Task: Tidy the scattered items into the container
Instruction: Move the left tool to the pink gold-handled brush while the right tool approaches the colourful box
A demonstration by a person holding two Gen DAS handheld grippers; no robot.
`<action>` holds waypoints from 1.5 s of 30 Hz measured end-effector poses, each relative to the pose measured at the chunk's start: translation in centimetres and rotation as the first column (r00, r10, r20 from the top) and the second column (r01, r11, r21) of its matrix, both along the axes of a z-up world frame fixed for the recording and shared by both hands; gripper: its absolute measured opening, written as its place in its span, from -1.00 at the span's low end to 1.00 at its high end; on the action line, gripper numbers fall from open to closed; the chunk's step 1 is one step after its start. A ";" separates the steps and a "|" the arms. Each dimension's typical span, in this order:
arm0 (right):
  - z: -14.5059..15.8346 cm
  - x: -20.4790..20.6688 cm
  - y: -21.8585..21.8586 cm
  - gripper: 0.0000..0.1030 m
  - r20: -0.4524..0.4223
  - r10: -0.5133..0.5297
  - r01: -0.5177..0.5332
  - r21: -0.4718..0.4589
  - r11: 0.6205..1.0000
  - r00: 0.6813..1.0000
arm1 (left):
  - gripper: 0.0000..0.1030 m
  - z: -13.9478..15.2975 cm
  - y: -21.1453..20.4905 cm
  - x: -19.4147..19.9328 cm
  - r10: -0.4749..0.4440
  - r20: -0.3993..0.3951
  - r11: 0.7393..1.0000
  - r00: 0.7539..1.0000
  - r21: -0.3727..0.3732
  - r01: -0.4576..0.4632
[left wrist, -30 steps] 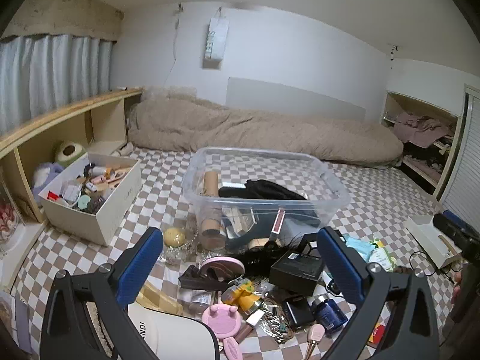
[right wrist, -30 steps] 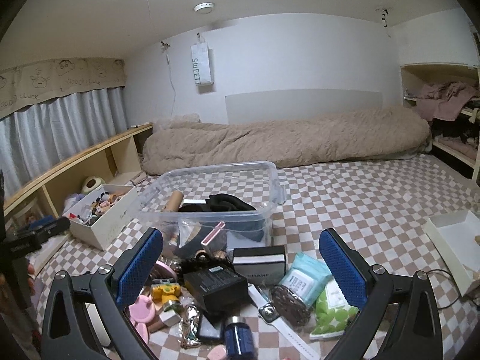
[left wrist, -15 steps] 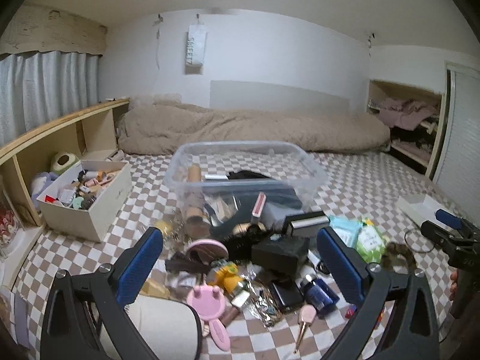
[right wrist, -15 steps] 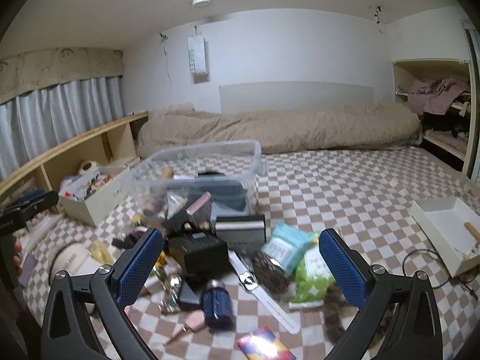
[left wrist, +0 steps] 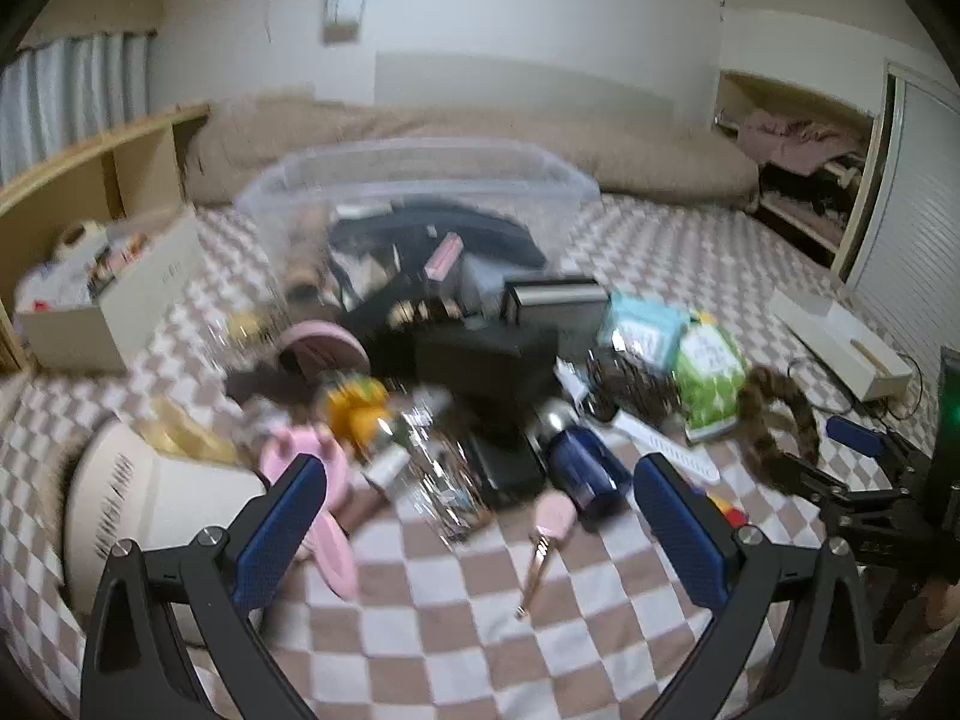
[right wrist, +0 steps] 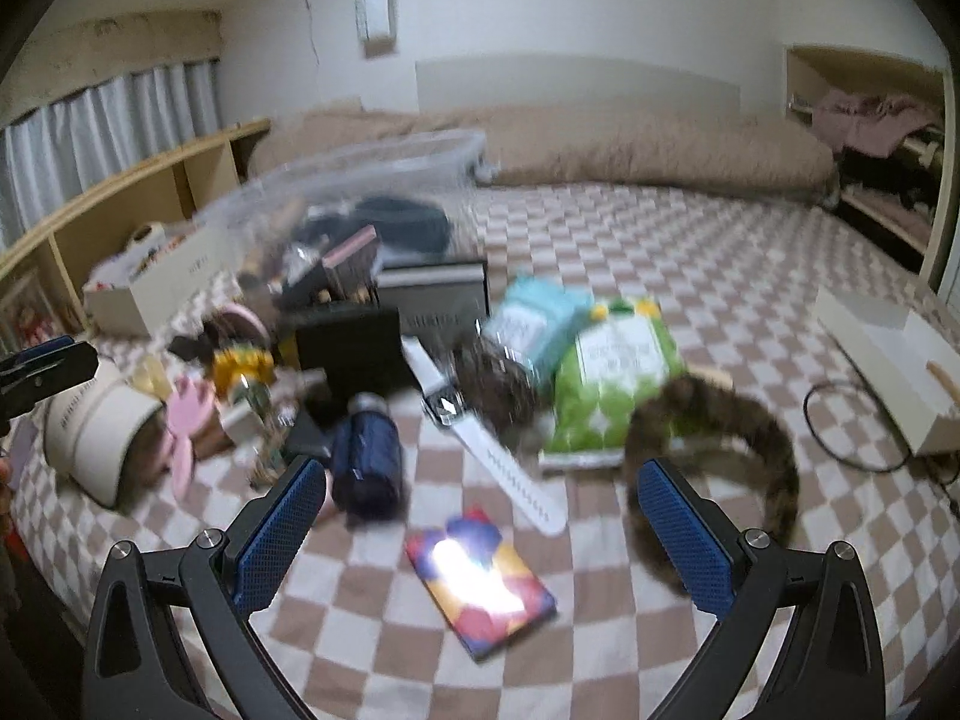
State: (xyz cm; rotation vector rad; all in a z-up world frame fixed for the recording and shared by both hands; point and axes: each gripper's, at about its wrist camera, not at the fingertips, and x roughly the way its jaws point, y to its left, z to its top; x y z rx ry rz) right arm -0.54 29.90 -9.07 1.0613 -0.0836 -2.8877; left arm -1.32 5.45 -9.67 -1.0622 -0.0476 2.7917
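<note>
Everything lies around the clear plastic container (left wrist: 414,180), which sits on the checkered bedcover (left wrist: 456,612) partly filled with dark items. Left of the container stands a white cardboard box (left wrist: 114,312) of small things, and nearer the camera on that side lies a cream cap (left wrist: 138,498). In front of the container's left half are a pink mirror (left wrist: 324,348), a yellow toy (left wrist: 357,405) and a pink comb-like piece (left wrist: 306,450). Directly in front of the container lie a black box (left wrist: 486,354), a dark blue jar (left wrist: 585,471) and a pink brush (left wrist: 555,516). Right of the container's front are a white watch (right wrist: 480,432), a teal packet (right wrist: 540,315), a green wipes packet (right wrist: 612,378), a brown furry hairband (right wrist: 762,450) and a colourful card (right wrist: 480,576). The left gripper (left wrist: 474,522) hovers empty over the pile in front of the container, jaws wide apart. The right gripper (right wrist: 480,522) hangs above the card, fingers likewise spread, holding nothing
</note>
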 end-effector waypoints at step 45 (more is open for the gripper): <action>-12.9 1.4 -2.1 1.00 0.144 -0.066 0.065 0.013 0.998 0.987 | 1.00 -14.8 -3.5 -2.8 0.244 0.313 0.969 0.918 -0.031 -0.247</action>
